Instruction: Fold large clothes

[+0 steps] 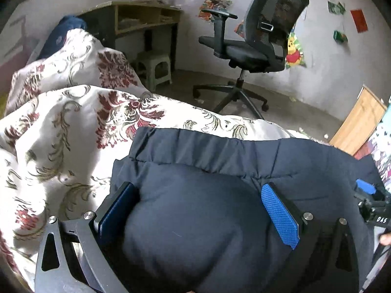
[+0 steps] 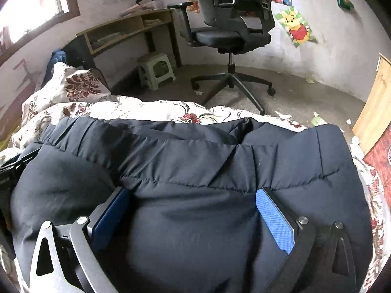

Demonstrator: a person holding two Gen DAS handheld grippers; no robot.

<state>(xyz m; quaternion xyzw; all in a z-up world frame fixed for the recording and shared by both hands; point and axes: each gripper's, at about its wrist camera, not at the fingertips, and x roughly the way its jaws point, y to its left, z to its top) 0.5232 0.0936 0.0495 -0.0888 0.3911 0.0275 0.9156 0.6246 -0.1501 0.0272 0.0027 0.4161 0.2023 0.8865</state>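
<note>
The dark jacket (image 1: 200,210) lies on the flowered blanket (image 1: 61,127), office chair (image 1: 254,48) behind it. Left gripper (image 1: 205,210) & right gripper (image 2: 195,214): jaws spread, jacket bulging between, no pinch. Prob. mid-fold; next needs an edge grip.

Setting: bedroom in home, lived-in. Near: bed with floral bedspread (image 1: 61,127), cream ground, red and olive pattern, rumpled. Far left: wooden surface (image 2: 127,28) with open shelf compartments, papers on top, set against wall. Beneath it: small pale green plastic stool (image 2: 156,69). Far centre: black mesh-back swivel chair (image 1: 254,48) on castors. Right wall: cartoon bear poster (image 2: 297,28), further pictures. Upper left: window (image 2: 36,0). Bare grey floor (image 2: 305,97), scattered paper scraps.
</note>
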